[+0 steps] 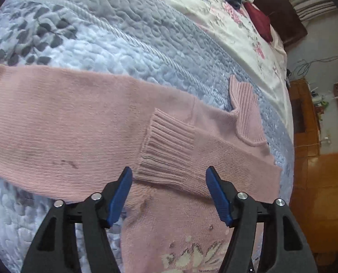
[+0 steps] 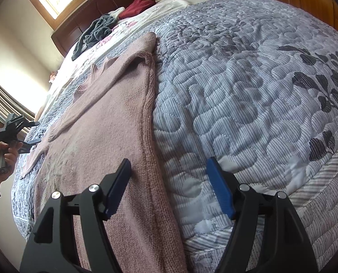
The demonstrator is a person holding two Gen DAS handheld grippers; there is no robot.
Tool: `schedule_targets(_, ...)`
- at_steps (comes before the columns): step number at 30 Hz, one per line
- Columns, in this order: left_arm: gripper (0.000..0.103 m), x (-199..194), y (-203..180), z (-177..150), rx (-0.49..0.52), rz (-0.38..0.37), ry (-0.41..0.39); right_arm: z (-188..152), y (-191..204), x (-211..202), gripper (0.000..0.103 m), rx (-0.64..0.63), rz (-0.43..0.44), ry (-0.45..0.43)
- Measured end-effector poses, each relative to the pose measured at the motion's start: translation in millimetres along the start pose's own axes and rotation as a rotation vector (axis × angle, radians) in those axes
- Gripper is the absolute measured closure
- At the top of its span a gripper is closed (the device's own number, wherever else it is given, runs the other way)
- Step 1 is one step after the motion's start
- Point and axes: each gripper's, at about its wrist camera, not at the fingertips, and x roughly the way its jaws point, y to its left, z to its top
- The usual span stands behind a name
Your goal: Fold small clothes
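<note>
Pink sweater (image 1: 78, 118) lies flat on the bed's grey-and-white quilt (image 1: 114, 52), one sleeve folded across the body so that its ribbed cuff (image 1: 169, 145) rests on the chest, and the ribbed collar (image 1: 244, 104) turned up beside it. Left tool (image 1: 169, 191) hangs just above the cuff with its blue pads spread wide, pinching nothing. Right tool (image 2: 169, 186) is likewise spread and empty, straddling the sweater's long knitted side edge (image 2: 150, 136): one pad over the knit, the other over bare quilt. In the right wrist view the left tool shows small at the far side of the sweater, held in a hand (image 2: 5, 157) (the sleeve above it is dark). Further up the bed, well apart from the sweater, lie a crumpled grey-blue garment (image 2: 96, 31) and a dark red one (image 2: 137, 8) on a floral sheet (image 1: 241, 29), with the dark wooden headboard (image 2: 82, 20) behind them. Wooden furniture (image 1: 314, 182) stands beside the bed.
</note>
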Motion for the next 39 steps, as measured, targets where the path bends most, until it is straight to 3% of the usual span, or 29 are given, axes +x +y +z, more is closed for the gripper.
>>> schedule_targets(4, 0.021, -102, 84, 9, -0.126, 0.022, -0.214, 0, 1, 1, 0.033, -0.007, -0.005, 0.005)
schedule_targets(8, 0.019, -188, 199, 6, -0.343, 0.051, -0.393, 1, 4, 2, 0.030, -0.024, -0.016, 0.010)
schedule_targets(12, 0.019, -229, 296, -1, -0.574, 0.000, -0.514, 1, 9, 4, 0.028, -0.049, -0.041, 0.016)
schedule_targets(15, 0.019, -226, 336, 7, -0.644, -0.006, -0.518, 0, 14, 7, 0.025, -0.076, -0.065, 0.022)
schedule_targets(22, 0.019, -184, 363, 34, -0.661, -0.068, -0.498, -2, 21, 11, 0.024, -0.115, -0.113, 0.032)
schedule_targets(25, 0.026, -176, 365, 45, -0.638, -0.059, -0.510, -3, 25, 13, 0.023, -0.135, -0.134, 0.037)
schedule_targets(29, 0.096, -172, 369, 53, -0.649, -0.083, -0.497, -4, 28, 15, 0.021, -0.151, -0.148, 0.040)
schedule_targets(34, 0.095, -196, 346, 50, -0.585, -0.125, -0.540, -3, 29, 14, 0.021, -0.148, -0.152, 0.044)
schedule_targets(39, 0.095, -234, 246, 59, -0.360, -0.240, -0.581, 4, 42, -2, 0.021, -0.094, -0.153, 0.056)
